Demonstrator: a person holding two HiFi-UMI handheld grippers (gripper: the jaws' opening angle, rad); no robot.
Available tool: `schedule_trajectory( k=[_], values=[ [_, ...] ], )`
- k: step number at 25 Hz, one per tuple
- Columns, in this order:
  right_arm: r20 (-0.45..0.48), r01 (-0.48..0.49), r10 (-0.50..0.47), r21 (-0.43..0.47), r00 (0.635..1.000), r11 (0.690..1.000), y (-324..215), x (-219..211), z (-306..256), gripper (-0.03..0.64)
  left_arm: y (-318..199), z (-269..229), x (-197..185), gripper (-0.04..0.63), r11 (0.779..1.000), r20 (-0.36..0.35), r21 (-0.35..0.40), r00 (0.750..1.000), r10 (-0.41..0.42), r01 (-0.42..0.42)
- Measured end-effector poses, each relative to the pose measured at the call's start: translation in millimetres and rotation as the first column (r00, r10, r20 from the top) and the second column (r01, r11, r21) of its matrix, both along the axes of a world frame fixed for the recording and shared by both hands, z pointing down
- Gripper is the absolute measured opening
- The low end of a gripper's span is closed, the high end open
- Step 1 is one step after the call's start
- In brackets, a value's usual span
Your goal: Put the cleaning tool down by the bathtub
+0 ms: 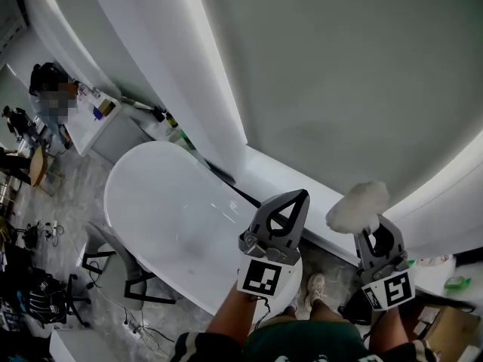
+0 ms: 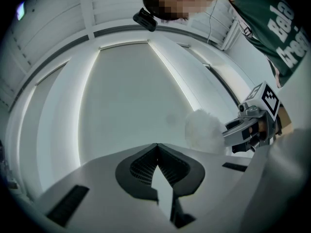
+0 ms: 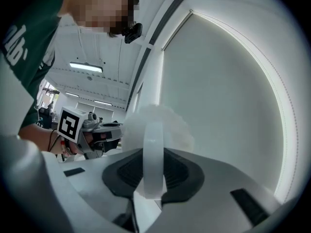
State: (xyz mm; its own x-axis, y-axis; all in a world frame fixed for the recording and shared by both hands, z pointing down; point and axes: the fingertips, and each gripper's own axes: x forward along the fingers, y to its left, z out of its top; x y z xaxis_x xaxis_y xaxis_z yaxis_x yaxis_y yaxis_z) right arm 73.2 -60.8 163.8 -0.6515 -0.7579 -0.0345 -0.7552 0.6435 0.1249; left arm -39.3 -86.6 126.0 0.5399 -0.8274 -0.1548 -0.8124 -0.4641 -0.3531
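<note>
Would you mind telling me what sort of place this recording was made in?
Probably a mock bathroom set up inside an open workshop or office, not a home: a white freestanding bathtub stands beside curved lit wall panels, with a desk and office chair close by.

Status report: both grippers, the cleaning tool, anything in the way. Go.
Left gripper shut, empty. Right gripper shut on cleaning tool, by its white handle. Bathtub lower left; tool not yet down. No obstruction seen.
</note>
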Motion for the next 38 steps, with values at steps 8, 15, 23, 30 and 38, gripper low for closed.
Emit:
schedule_trajectory(
  k=[8, 15, 23, 30, 38],
  values=[
    [0.016, 0.077, -0.077, -0.019, 0.997, 0.997, -32.5, -1.5, 23.8, 0.095, -33.3, 31.4, 12.2, 0.006, 0.997, 0.012, -0.053, 0.999, -0.051, 0.052],
    [0.008, 0.119, -0.119, -0.123, 0.993, 0.985, -55.3, 3.9, 71.9, 0.095, -64.9, 76.8, 25.4, 0.006, 0.990, -0.047, -0.125, 0.996, -0.077, 0.071],
    [-0.014, 0.140, -0.145, -0.190, 0.989, 0.972, -80.6, -0.9, 148.8, 0.095, -84.3, 154.5, 8.0, 0.006, 0.971, -0.052, -0.186, 0.985, -0.165, 0.153],
    [-0.028, 0.144, -0.155, -0.233, 0.988, 0.962, -102.2, -3.3, 203.4, 0.095, -99.8, 213.4, 1.0, 0.006, 0.958, -0.046, -0.213, 0.978, -0.206, 0.192],
    [-0.037, 0.134, -0.153, -0.308, 0.988, 0.942, -118.8, -5.7, 276.4, 0.095, -114.8, 284.9, -0.7, 0.006, 0.945, -0.042, -0.256, 0.974, -0.223, 0.205]
  ],
)
